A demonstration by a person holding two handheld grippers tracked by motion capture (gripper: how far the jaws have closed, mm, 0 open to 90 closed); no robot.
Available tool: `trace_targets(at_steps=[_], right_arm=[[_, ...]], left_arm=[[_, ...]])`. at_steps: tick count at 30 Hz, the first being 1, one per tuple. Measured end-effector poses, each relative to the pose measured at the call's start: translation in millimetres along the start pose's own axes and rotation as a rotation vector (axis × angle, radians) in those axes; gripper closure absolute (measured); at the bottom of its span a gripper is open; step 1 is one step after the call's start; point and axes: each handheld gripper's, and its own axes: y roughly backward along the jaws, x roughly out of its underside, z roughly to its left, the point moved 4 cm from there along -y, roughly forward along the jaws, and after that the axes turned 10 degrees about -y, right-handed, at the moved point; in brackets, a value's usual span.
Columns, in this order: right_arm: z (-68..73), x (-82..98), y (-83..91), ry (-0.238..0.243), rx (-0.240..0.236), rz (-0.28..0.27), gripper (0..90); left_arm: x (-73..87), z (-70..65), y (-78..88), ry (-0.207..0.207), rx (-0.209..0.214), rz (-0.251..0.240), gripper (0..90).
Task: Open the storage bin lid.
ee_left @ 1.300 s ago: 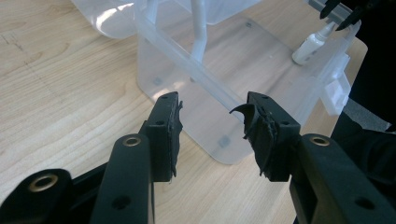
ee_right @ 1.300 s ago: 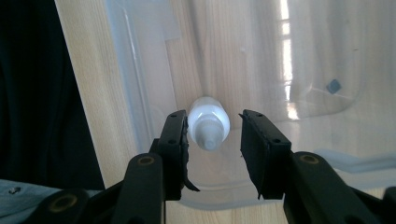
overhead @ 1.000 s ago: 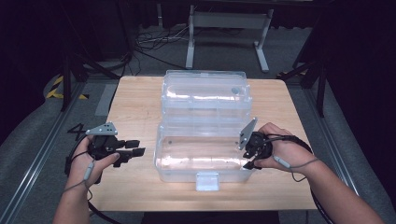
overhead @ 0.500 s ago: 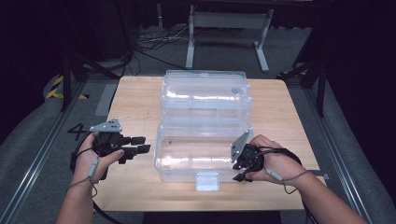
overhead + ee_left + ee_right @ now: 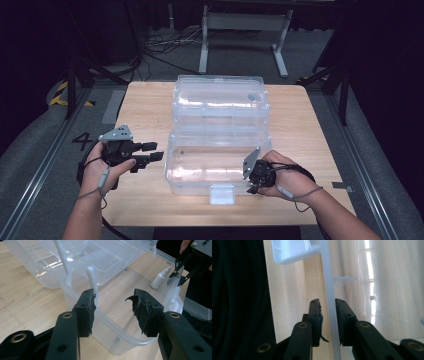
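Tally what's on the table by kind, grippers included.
Clear plastic boxes: 2, the near box and the far box
Small white bottles: 1, the dropper bottle inside the near box
Grippers: 2, left gripper and right gripper
Total: 5

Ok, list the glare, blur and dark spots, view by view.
High view: ceiling glare streaks across the clear box, surroundings nearly black. Left gripper view: sharp, soft highlights on the lid. Right gripper view: washed-out bright plastic, box rim blurred between the jaws, left side dark.
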Motion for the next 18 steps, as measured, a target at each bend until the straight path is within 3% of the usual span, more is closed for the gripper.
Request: trace_targets(at_steps=[7, 18], right_arm=[[-0.6, 0.9, -0.9, 0.018, 0.02, -0.015, 83.0], [-0.9, 3.2, -1.4, -0.002, 0.014, -0.054, 82.6]], left_arm=[[-9.1, 2.8, -4.0, -0.02, -0.005, -0.012, 53.1], [-34.6, 4.5, -9.3, -0.065, 0.002, 0.007, 54.5]])
